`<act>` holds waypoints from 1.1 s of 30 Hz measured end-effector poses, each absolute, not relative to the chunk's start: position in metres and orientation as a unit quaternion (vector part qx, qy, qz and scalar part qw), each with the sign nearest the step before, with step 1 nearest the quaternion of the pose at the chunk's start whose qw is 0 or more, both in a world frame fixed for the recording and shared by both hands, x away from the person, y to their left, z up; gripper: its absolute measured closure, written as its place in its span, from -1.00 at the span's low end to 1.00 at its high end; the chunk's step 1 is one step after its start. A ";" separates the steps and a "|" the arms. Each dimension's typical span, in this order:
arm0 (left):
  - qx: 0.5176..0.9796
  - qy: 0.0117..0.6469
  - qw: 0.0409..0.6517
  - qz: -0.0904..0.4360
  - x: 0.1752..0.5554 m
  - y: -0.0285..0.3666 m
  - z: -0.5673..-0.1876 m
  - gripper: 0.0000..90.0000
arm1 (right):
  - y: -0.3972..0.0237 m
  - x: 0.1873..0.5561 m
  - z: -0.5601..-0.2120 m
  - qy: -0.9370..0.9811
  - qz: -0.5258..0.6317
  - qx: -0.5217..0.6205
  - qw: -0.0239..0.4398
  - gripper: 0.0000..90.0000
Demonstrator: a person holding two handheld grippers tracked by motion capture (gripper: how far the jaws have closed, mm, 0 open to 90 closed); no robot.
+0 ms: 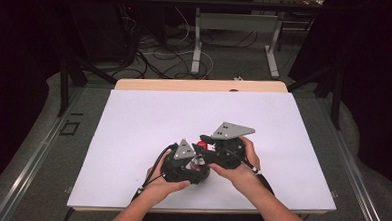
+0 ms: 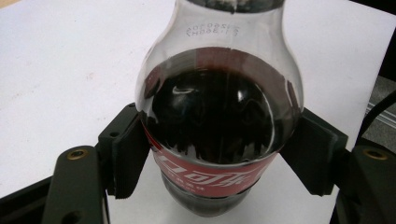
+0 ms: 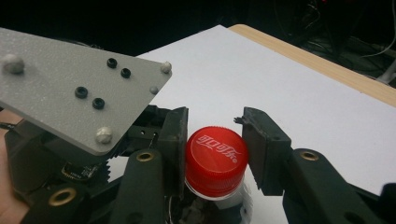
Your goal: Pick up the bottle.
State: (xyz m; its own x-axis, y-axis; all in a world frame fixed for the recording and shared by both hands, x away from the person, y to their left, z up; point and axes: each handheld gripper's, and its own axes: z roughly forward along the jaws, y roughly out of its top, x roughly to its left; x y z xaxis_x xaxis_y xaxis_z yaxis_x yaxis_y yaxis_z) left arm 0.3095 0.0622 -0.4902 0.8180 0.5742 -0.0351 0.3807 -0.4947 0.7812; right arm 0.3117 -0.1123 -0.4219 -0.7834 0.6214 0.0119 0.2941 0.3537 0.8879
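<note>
My left gripper [image 2: 219,154] is clamped on the cola bottle [image 2: 219,116]: its two black pads [image 2: 128,156] press the bottle's sides at the red label [image 2: 205,175], one on each flank, and the dark drink fills the rounded shoulder just beyond them. In the high view that gripper [image 1: 194,165] sits low over the white table sheet [image 1: 133,123], with my left hand [image 1: 163,186] wrapped round its body and the grey plate [image 1: 184,150] tilted on top.

Just to its right, my right gripper [image 3: 215,151] is closed around the bottle's red cap [image 3: 216,158]. The cap sits squarely between the jaws; the left pad [image 3: 179,140] touches its rim, the right one stands just beside it, and I cannot tell whether that one touches. In the high view this gripper [image 1: 205,147] meets the left one above the bottle, the cap [image 1: 202,143] a red spot between them, my right hand [image 1: 241,167] behind.
</note>
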 end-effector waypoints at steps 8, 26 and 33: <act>0.856 0.279 0.423 0.105 0.308 0.062 -0.489 -0.34 | -0.119 0.325 -0.416 0.833 0.486 0.233 0.120 0.37; 0.856 0.266 0.431 0.101 0.306 0.058 -0.490 -0.34 | -0.134 0.355 -0.411 0.873 0.477 0.106 0.016 0.37; 0.856 0.265 0.434 0.095 0.305 0.057 -0.490 -0.34 | -0.135 0.359 -0.411 0.875 0.478 0.083 0.002 0.37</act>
State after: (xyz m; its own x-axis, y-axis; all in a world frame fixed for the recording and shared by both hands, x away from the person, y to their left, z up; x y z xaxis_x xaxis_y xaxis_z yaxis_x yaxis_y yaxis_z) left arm 0.3054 0.0574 -0.4903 0.8411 0.5367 -0.0672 0.3716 -0.4829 0.7929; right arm 0.3588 -0.1351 -0.4109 -0.9862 0.1468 0.0760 0.1432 0.5298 0.8359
